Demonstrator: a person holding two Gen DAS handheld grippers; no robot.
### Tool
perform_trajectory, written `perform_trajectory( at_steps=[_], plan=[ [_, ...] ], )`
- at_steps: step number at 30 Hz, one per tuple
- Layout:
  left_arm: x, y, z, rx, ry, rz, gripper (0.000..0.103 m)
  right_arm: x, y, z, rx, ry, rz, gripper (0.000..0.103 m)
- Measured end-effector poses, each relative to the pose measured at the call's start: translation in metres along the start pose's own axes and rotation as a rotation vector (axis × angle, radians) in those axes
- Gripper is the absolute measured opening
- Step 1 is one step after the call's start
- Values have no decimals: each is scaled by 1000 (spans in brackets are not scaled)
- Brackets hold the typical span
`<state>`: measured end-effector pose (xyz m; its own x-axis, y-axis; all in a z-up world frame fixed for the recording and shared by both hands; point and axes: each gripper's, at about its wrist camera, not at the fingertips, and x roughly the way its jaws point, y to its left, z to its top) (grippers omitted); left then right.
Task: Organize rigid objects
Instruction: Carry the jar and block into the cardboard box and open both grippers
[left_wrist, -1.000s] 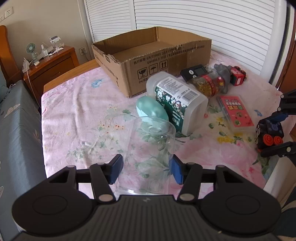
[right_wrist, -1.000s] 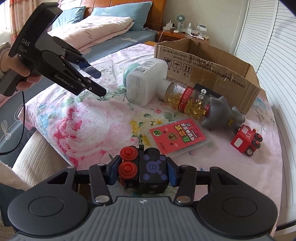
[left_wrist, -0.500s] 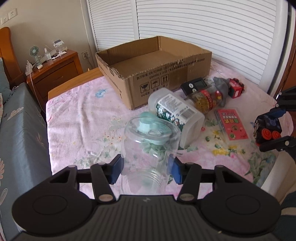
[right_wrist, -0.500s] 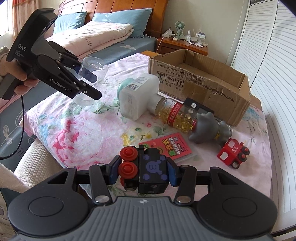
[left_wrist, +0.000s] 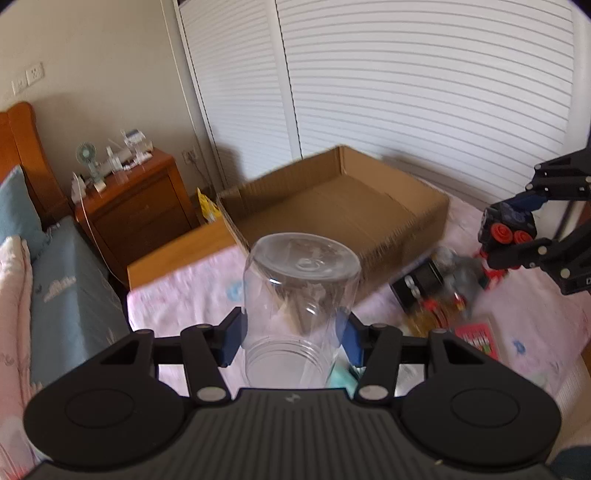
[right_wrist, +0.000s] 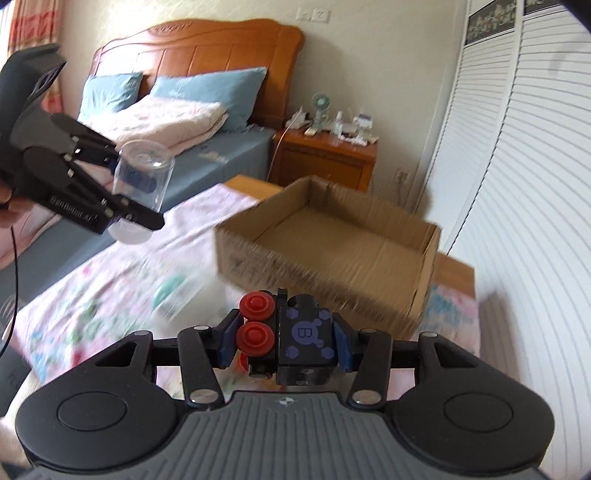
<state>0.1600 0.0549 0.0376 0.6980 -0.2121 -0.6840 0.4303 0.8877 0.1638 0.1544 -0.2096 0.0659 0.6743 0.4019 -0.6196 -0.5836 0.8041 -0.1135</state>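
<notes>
My left gripper (left_wrist: 291, 338) is shut on a clear plastic jar (left_wrist: 301, 291), held in the air with its base pointing away, in front of the open cardboard box (left_wrist: 340, 210). In the right wrist view the same jar (right_wrist: 142, 173) hangs at the left in that gripper (right_wrist: 127, 206). My right gripper (right_wrist: 282, 339) is shut on a black toy train (right_wrist: 295, 338) with red wheels and a purple "B", lifted just before the cardboard box (right_wrist: 332, 243). The left wrist view shows the train (left_wrist: 506, 230) at the far right.
A floral pink cloth (left_wrist: 192, 299) covers the table. On it lie a grey toy and a capsule bottle (left_wrist: 443, 288), a red card pack (left_wrist: 478, 338) and a teal-capped white bottle (right_wrist: 173, 291). A bed (right_wrist: 184, 122), a wooden nightstand (right_wrist: 325, 155) and white slatted doors (left_wrist: 406, 92) surround it.
Both grippers have risen from the table, each with its object, and moved toward the cardboard box. The jar was lifted off the cloth.
</notes>
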Motion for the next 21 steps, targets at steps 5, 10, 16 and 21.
perform_trajectory(
  at_steps=[5,10,16,21],
  plan=[
    [16,8,42,24,-24,36,53,22,-28,36,18,-31,-45,55],
    [42,5,77,67,-13,47,53,55,-52,57,52,-2,-55,55],
    [81,-10,100,113,33,45,53,87,-86,71,117,-9,-111,66],
    [109,-18,109,135,72,44,53,89,-108,63,206,-19,-120,95]
  ],
)
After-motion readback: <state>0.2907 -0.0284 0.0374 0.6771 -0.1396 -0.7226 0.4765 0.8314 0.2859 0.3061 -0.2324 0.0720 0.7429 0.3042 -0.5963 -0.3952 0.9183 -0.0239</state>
